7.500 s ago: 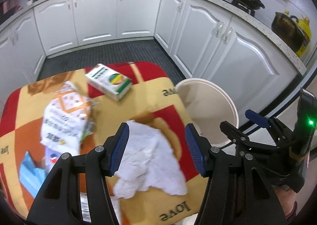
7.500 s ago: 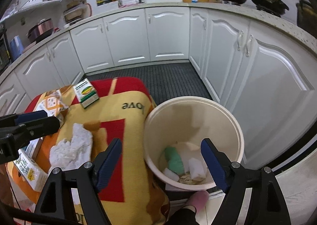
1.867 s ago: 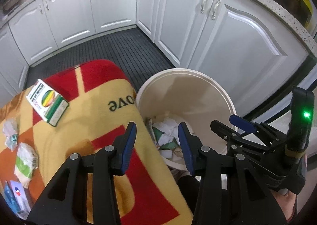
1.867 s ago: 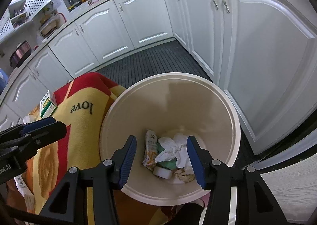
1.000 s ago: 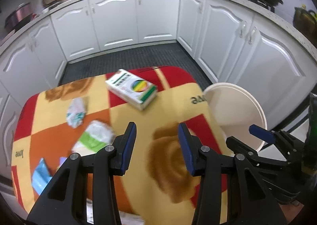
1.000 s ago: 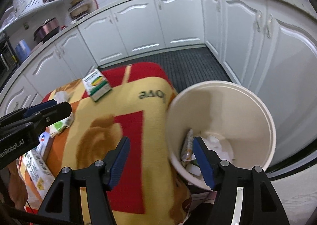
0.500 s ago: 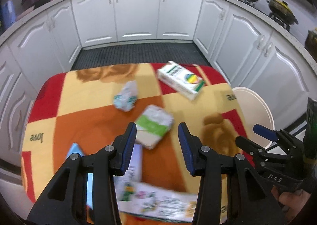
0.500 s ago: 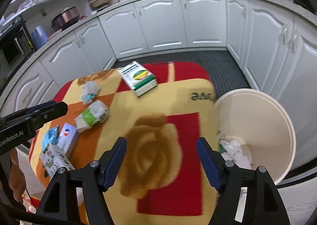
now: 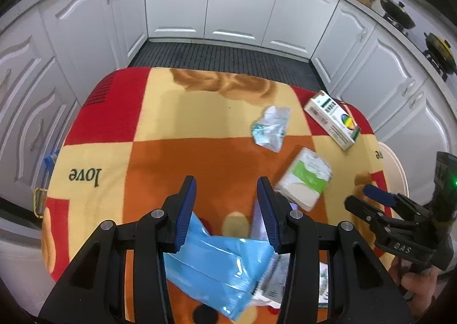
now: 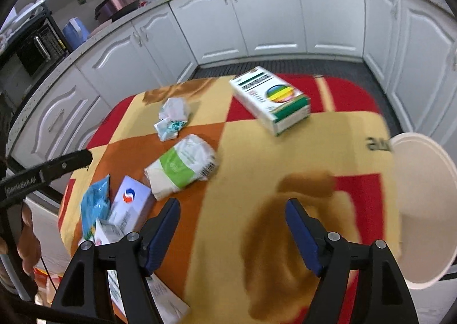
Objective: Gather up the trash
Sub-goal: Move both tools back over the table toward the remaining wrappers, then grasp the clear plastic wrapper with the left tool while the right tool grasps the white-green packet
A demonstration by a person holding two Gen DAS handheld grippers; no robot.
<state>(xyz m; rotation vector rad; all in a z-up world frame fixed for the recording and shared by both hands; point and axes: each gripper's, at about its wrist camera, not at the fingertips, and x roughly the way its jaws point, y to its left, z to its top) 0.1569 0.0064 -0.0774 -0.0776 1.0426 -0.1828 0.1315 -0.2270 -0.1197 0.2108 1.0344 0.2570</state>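
My left gripper (image 9: 227, 209) is open and empty above the table, with a blue plastic packet (image 9: 220, 264) just below its fingers. A white-and-green wrapped pack (image 9: 305, 181) lies to its right, a crumpled wrapper (image 9: 270, 128) beyond, and a white-and-green carton (image 9: 332, 119) at the far right. My right gripper (image 10: 232, 234) is open and empty over the blanket-covered table (image 10: 257, 169). From it I see the pack (image 10: 182, 165), the wrapper (image 10: 171, 118), the carton (image 10: 271, 98), the blue packet (image 10: 95, 202) and the white trash bin (image 10: 420, 204) at the table's right edge.
A small white box with a red-blue logo (image 10: 130, 204) and flat printed packaging (image 10: 160, 295) lie at the table's near left. White kitchen cabinets (image 9: 242, 7) ring the room. A dark ribbed floor mat (image 9: 222, 57) lies beyond the table.
Both grippers have swung left, away from the bin and over the table. The left one now hovers over the blue packet. Earlier, the white tissue went into the bin.
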